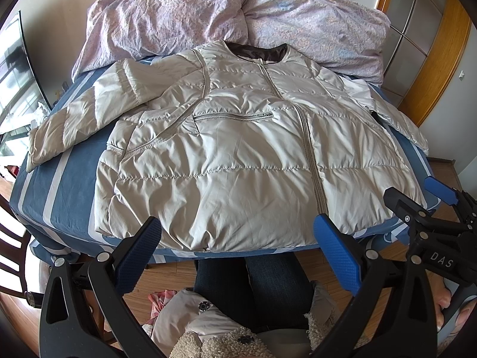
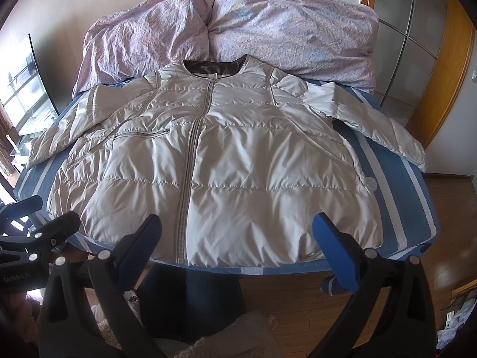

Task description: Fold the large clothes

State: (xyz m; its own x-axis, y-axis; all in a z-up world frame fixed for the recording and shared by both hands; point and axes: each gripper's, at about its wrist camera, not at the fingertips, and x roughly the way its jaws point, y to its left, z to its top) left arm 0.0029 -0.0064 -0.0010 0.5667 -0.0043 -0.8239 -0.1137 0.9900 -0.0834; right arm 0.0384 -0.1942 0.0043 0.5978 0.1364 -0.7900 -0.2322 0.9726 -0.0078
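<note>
A light grey quilted puffer jacket (image 1: 238, 155) lies flat, front up and zipped, on a blue-and-white striped bed (image 1: 59, 197); it also shows in the right wrist view (image 2: 226, 164). Both sleeves are spread out to the sides. My left gripper (image 1: 238, 232) is open and empty, hovering just above the jacket's hem near the bed's front edge. My right gripper (image 2: 235, 229) is open and empty, also over the hem. The right gripper shows at the right in the left wrist view (image 1: 417, 197).
A rumpled pink-purple duvet (image 2: 238, 29) is piled at the far end of the bed. Wooden door frames (image 2: 441, 89) stand at the right, a glass cabinet (image 2: 26, 104) at the left. The person's legs (image 1: 253, 292) and wooden floor lie below the bed's front edge.
</note>
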